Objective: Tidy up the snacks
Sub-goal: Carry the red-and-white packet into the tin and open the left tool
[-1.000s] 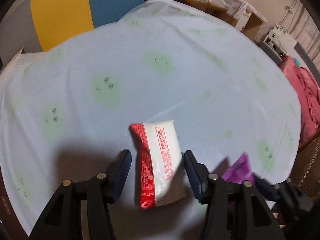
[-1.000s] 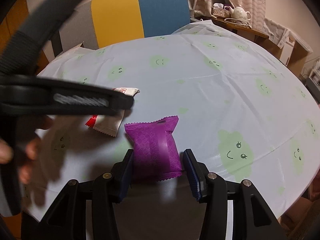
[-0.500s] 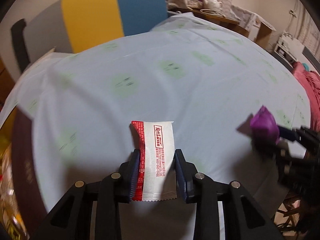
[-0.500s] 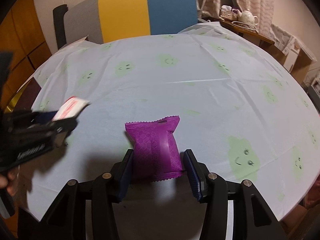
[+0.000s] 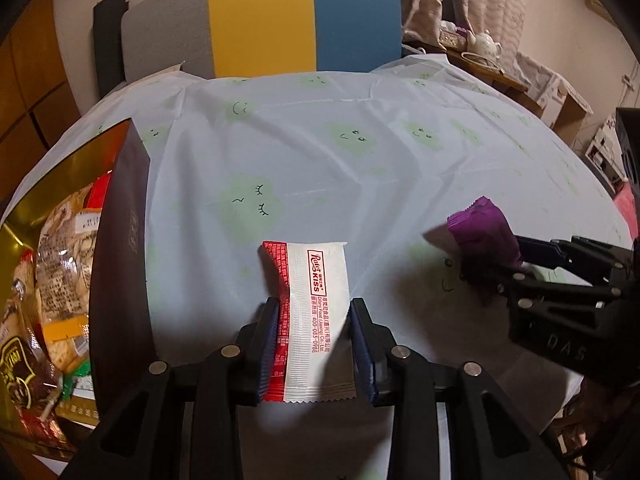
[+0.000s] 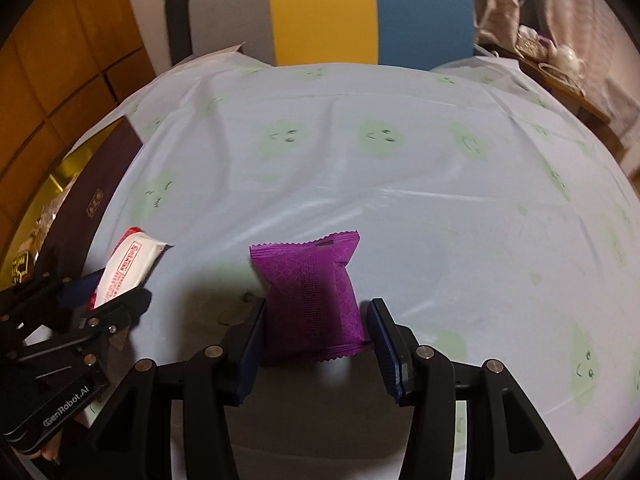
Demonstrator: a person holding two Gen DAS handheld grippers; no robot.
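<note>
A: Left wrist view, entry one. The left gripper (image 5: 314,344) is clamped on the red-and-white sachet (image 5: 310,316); both blue pads press its long edges. Its jaws have just been closing, then eased a touch, with the sachet between them throughout. The sachet's far end sticks out past the fingertips, above the tablecloth (image 5: 360,168).

B: Does this view show anything the other misses?

A: The inside of the dark box (image 5: 120,264) at the left edge of the table. It has a gold lining and is packed with wrapped snacks (image 5: 60,248). The right wrist view catches only its outer wall and a strip of gold.

B: Right wrist view?

A: The right gripper (image 6: 316,336) holds the purple packet (image 6: 310,300) between its pads. The left pad is tight against the wrapper. On the right only the crimped lower corner reaches the pad, so contact there is slight. The packet is clear of the cloth, over the near middle of the table.

B: Relative positions?

A: Each view shows the other tool. From the left, the purple packet hangs off to the right, near the right edge. From the right, the sachet sits low left, just beside the box wall. The two packets are well apart.

B: Background?

A: A chair (image 6: 324,12) in grey, yellow and blue stands at the far edge.
</note>
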